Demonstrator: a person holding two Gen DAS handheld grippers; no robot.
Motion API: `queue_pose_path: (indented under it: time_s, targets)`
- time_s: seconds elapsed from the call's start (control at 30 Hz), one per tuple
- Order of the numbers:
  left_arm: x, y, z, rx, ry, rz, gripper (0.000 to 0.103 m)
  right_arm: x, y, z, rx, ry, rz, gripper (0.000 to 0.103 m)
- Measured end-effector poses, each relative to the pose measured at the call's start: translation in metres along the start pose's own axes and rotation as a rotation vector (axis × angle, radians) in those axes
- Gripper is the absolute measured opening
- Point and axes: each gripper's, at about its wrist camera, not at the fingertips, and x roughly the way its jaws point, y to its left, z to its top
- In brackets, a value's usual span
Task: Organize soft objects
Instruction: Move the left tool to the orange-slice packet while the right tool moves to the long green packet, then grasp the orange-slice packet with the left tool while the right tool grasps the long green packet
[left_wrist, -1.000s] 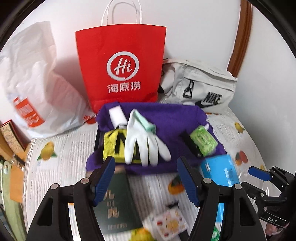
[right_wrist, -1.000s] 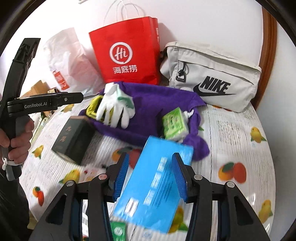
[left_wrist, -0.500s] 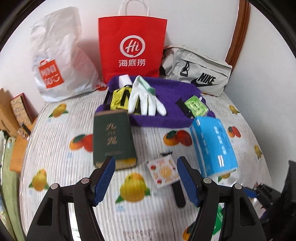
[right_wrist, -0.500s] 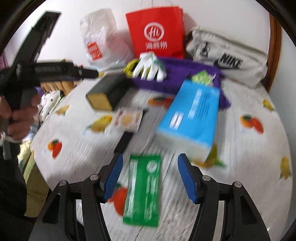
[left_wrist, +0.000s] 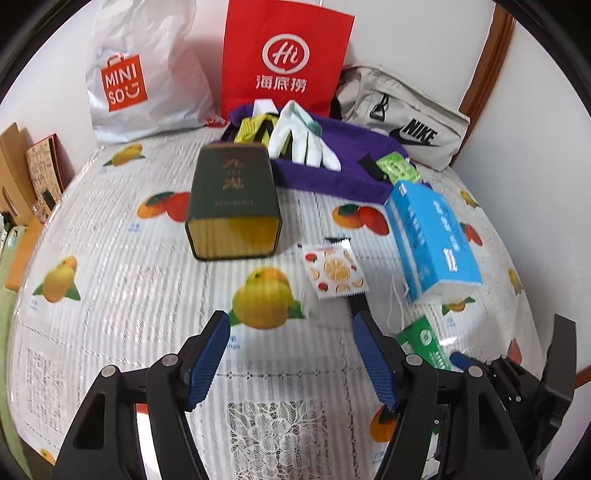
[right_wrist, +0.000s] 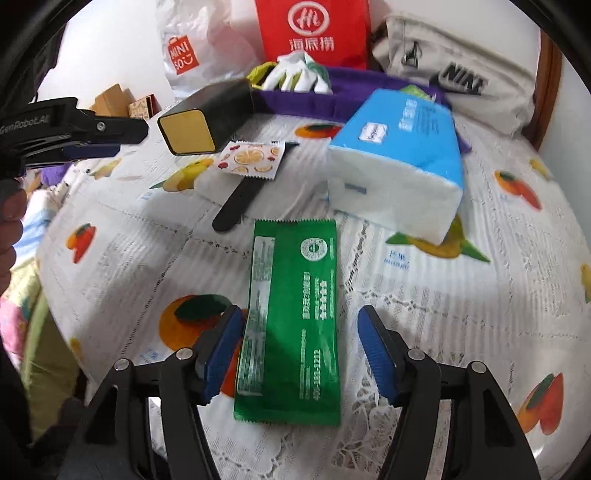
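A purple cloth lies at the back of the table with white gloves, a yellow-black item and a small green pack on it. A blue tissue pack lies right of centre; it also shows in the right wrist view. A green flat packet lies between the open fingers of my right gripper. My left gripper is open and empty above bare tablecloth, and shows at the left of the right wrist view.
A dark green box, a fruit-print sachet and a black strip lie mid-table. A red paper bag, a white Miniso bag and a grey Nike bag stand along the wall. Cardboard boxes sit off the left edge.
Both grippers have pulled back toward the table's near edge, away from the purple cloth. The right gripper, earlier around the blue tissue pack, now straddles the green packet.
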Motion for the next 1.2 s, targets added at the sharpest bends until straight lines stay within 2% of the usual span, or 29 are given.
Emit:
queue_pose_path:
  time_s: [0.13, 0.17, 0.2, 0.27, 0.3, 0.37, 0.47, 0.6, 0.83, 0.93, 1.0, 1.07, 1.13, 1.2]
  targets:
    - [0.008, 0.001, -0.003, -0.001, 0.014, -0.012, 0.067, 0.005, 0.008, -0.002, -0.020, -0.044, -0.040, 0.067]
    - [0.011, 0.001, -0.003, -0.001, 0.020, -0.016, 0.067, 0.006, 0.008, -0.001, -0.009, -0.052, -0.042, 0.061]
    - [0.014, 0.001, -0.003, 0.000, 0.024, -0.020, 0.067, 0.007, 0.007, 0.000, -0.004, -0.061, -0.050, 0.045]
    - [0.018, -0.002, -0.002, 0.005, 0.022, -0.033, 0.067, 0.006, 0.003, 0.003, 0.002, -0.069, -0.061, 0.037]
    - [0.021, -0.004, -0.001, 0.010, 0.018, -0.044, 0.067, 0.006, 0.001, 0.004, 0.008, -0.065, -0.052, 0.030]
    - [0.027, -0.009, 0.003, 0.022, 0.021, -0.055, 0.067, 0.005, -0.003, 0.003, 0.008, -0.064, -0.055, 0.026]
    - [0.039, -0.019, 0.010, 0.041, 0.030, -0.066, 0.067, 0.000, -0.010, 0.001, 0.022, -0.046, -0.037, 0.023]
    - [0.058, -0.031, 0.019, 0.047, 0.033, -0.061, 0.067, -0.005, -0.017, -0.003, 0.013, -0.029, -0.065, 0.023]
    - [0.094, -0.054, 0.028, 0.100, 0.044, -0.001, 0.067, -0.009, -0.042, -0.010, 0.065, -0.026, -0.071, 0.024]
    - [0.108, -0.063, 0.031, 0.125, 0.058, 0.054, 0.068, -0.008, -0.042, -0.011, 0.064, -0.028, -0.063, 0.025]
    - [0.113, -0.070, 0.032, 0.157, 0.040, 0.100, 0.069, -0.007, -0.042, -0.012, 0.059, -0.033, -0.068, 0.026]
    - [0.114, -0.072, 0.032, 0.163, 0.028, 0.101, 0.069, -0.007, -0.040, -0.012, 0.052, -0.037, -0.071, 0.026]
    - [0.112, -0.071, 0.033, 0.164, 0.015, 0.099, 0.051, -0.007, -0.041, -0.013, 0.054, -0.036, -0.068, 0.026]
    - [0.109, -0.068, 0.035, 0.158, 0.019, 0.078, 0.046, -0.007, -0.041, -0.013, 0.056, -0.037, -0.067, 0.026]
